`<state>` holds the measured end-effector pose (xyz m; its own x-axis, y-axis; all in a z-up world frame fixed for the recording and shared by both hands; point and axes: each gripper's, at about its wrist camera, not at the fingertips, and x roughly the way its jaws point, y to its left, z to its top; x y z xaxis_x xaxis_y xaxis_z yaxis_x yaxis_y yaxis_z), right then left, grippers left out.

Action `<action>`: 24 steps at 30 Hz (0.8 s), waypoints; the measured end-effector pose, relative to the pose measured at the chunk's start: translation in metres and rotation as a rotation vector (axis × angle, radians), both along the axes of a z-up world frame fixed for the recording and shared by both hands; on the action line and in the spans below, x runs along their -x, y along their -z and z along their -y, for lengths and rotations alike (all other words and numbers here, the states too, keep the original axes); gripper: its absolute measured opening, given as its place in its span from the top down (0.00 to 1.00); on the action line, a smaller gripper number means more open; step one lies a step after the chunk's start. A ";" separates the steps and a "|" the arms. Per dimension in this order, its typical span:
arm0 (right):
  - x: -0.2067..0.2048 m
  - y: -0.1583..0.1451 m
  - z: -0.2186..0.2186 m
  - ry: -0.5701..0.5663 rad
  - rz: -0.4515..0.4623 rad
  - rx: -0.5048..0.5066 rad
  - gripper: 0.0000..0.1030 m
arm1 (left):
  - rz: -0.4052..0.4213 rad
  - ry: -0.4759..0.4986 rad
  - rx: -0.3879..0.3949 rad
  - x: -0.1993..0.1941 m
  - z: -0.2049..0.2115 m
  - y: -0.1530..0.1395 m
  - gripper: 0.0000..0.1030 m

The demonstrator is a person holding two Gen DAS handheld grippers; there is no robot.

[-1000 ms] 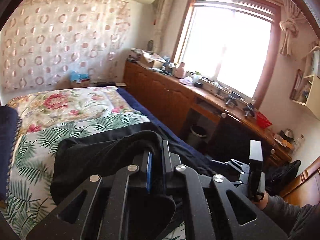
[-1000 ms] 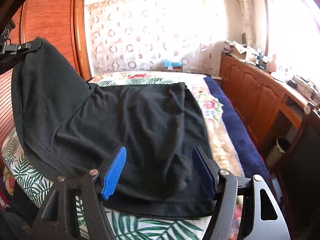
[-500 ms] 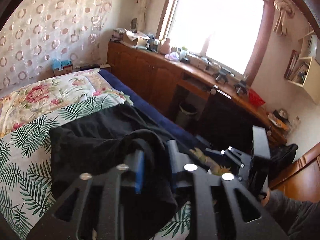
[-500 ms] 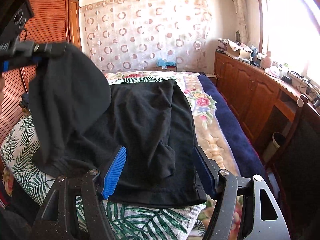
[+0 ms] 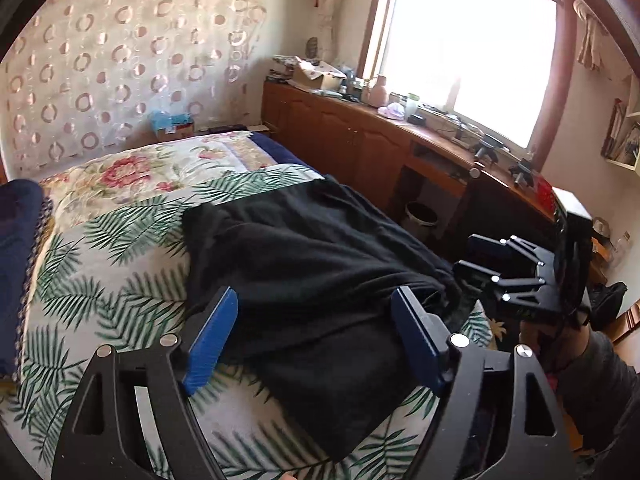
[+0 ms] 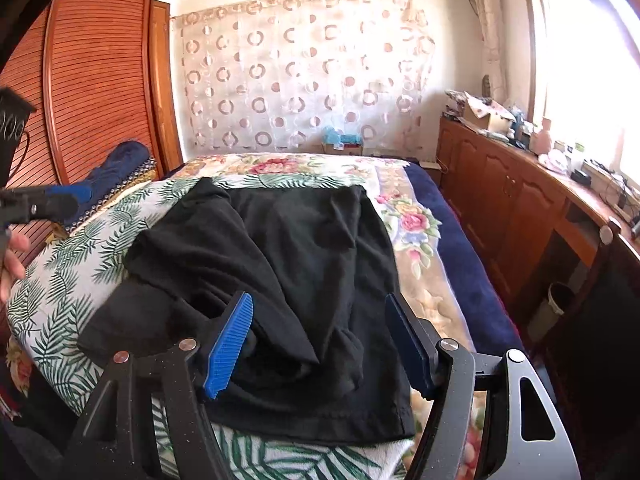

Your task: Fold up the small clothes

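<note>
the black garment (image 6: 288, 280) lies rumpled across the near end of the bed (image 6: 60, 280), reaching its right edge. the left claw (image 5: 316, 336) is opening with nothing pinched, the cloth lying loose beneath it; the right claw (image 6: 320, 340) hangs released above the hem. a wooden cabinet (image 6: 500, 200) runs along the bed's right side, a navy blanket (image 6: 116, 168) sits by the far left corner.

The black garment (image 6: 304, 280) is soft, matt cloth lying in folds. The leaf-print bedcover (image 5: 104, 300) looks like a nubbly towelling weave. Each claw has matt black arms and ribbed blue pads (image 6: 230, 344) (plastic, apparently); the wardrobe (image 6: 92, 80) is glossy slatted wood.
</note>
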<state>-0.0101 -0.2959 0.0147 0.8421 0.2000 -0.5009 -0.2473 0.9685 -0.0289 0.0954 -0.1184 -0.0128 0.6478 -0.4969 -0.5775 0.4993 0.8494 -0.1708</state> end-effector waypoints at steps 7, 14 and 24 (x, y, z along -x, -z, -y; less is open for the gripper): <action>-0.029 0.016 -0.027 -0.117 -0.091 0.018 0.32 | -0.001 -0.085 -0.023 0.009 -0.034 0.013 0.22; -0.060 0.037 -0.038 -0.172 -0.198 0.069 0.49 | -0.029 -0.123 -0.005 0.009 -0.053 0.027 0.22; -0.037 -0.018 -0.030 -0.224 -0.045 0.044 0.92 | -0.032 -0.155 -0.009 0.008 -0.058 0.033 0.22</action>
